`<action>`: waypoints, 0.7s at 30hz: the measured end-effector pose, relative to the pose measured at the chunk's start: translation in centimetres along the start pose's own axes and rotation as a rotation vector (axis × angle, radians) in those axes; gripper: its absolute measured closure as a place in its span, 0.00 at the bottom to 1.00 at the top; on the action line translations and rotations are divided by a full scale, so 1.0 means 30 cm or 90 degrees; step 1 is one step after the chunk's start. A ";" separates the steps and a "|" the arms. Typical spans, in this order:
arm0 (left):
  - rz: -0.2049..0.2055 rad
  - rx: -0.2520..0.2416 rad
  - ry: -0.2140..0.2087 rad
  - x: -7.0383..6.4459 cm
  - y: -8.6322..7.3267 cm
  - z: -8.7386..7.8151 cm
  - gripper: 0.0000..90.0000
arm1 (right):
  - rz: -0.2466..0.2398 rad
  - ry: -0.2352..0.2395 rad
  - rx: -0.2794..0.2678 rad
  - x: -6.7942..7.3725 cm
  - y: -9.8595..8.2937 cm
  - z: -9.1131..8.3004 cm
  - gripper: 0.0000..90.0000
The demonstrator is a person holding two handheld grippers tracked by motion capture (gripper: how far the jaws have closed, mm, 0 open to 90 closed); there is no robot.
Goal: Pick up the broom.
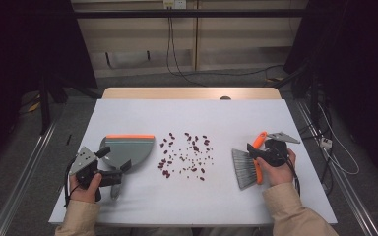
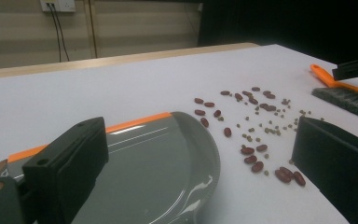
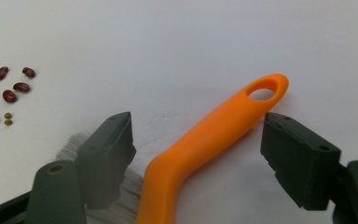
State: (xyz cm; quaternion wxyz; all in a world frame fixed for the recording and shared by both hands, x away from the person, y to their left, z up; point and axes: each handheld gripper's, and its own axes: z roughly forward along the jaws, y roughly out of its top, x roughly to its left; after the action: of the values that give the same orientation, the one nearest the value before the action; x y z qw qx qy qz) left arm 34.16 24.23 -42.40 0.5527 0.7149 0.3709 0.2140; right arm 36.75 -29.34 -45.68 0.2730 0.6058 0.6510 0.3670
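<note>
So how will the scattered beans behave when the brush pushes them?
The beans are small, rounded and loose, so they will probably roll and scatter. The tiny green ones may slip through the brush bristles. They look light and hard.

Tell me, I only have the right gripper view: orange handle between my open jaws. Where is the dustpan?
Observer: The dustpan lies left of the scattered beans, orange edge away from the person.
Operator: Is the left gripper on it?
Observer: The left gripper is open over the pan's near part, not clamped.
Operator: Which way do the bristles face?
Observer: The brush bristles point toward the beans.
Operator: Right gripper closed yet?
Observer: No, the right gripper straddles the handle, jaws apart.
</note>
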 end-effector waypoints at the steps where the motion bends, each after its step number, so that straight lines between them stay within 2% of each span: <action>1: 0.000 0.000 0.000 0.000 0.000 0.000 0.04 | -0.001 -0.009 0.016 0.002 -0.003 0.011 0.30; 11: 0.003 0.001 0.001 0.002 0.000 0.000 0.04 | -0.009 -0.017 0.058 0.005 -0.001 0.040 0.39; 16: 0.001 -0.001 0.002 0.003 0.001 -0.003 0.04 | -0.032 -0.011 0.085 0.019 0.008 0.048 0.45; 18: 0.002 0.001 0.003 0.003 0.001 -0.003 0.04 | -0.057 -0.016 0.086 0.026 0.011 0.048 0.47; 19: 0.006 0.003 0.001 0.003 0.001 -0.003 0.04 | -0.059 -0.003 0.101 0.032 0.015 0.051 0.50; 21: 0.007 0.004 0.000 0.002 0.001 -0.003 0.04 | -0.063 -0.002 0.103 0.033 0.016 0.053 0.50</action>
State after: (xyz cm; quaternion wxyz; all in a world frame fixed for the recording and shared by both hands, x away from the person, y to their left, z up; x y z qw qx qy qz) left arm 34.15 24.33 -42.36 0.5491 0.7186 0.3680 0.2160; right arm 38.18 -28.14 -46.12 0.2422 0.5933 0.7073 0.2984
